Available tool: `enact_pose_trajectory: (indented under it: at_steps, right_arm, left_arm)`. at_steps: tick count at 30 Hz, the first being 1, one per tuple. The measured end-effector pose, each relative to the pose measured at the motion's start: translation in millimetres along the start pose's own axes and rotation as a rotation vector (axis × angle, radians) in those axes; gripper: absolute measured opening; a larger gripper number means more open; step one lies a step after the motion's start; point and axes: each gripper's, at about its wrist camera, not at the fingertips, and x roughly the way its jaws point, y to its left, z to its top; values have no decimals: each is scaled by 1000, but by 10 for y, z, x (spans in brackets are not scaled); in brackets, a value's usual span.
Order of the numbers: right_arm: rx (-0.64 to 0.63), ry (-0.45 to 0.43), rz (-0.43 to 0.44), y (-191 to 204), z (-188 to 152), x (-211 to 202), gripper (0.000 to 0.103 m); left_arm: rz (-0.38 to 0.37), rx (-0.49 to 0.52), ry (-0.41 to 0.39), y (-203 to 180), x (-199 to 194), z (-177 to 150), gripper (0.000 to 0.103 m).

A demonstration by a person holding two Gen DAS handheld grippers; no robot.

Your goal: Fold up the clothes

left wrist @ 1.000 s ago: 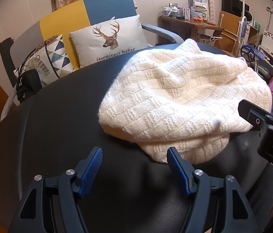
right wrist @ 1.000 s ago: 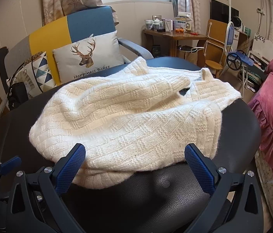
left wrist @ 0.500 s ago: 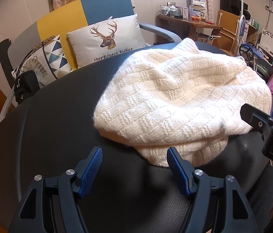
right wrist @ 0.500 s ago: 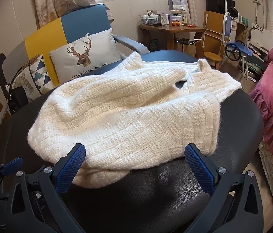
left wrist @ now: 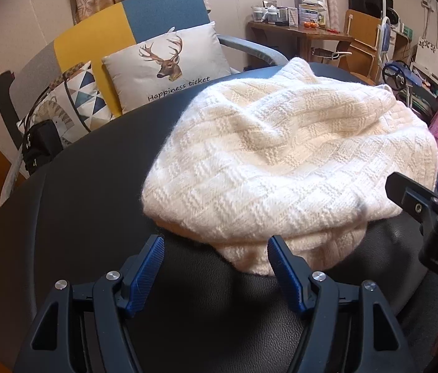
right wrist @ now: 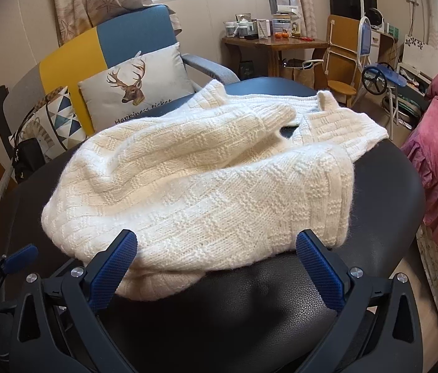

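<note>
Both my claws, left [left wrist: 216, 262] and right [right wrist: 217, 256], gape empty just short of the sweater [right wrist: 206, 186]. I should pinch its near hem cleanly, both layers together.

Only thing we can actually read is "Happiness ticket" in black script on the deer cushion [left wrist: 169, 68], upper middle of the left wrist view. In the right wrist view, left of centre, the sweater [right wrist: 206, 186] cuts off the bottom of those words. The desk boxes are too small to read.
</note>
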Motion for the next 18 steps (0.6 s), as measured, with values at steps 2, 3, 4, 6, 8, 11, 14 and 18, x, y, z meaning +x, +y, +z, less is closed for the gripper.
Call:
enact_pose_trajectory:
  at_steps: [2,3,4,6,8,11,14,18]
  right_arm:
    - [6,2,-3,-20,4,4,103]
    - [8,3,-5,-30,4,5,103]
    - [9,3,-8,-40,7,9,103]
    - [10,2,-15,-60,15,18,103]
    - [13,1,-25,-86,38,32,103]
    - [27,1,-37,-138,82,49,103]
    - [50,0,-38,-193,118,43,103]
    - [61,-3,-35,-221,144,55,103]
  left_arm:
    - [2,6,-8,-9,-3,53,71]
    - [2,9,-12,-14,-5,79,71]
    - [5,14,-14,-23,0,106,71]
    - [12,26,-19,-41,14,159,71]
    - [18,40,-25,-58,29,224,71]
    - [33,75,-38,-96,64,350,71]
    - [38,91,-34,-127,74,443,71]
    - [54,93,-30,-169,46,483,71]
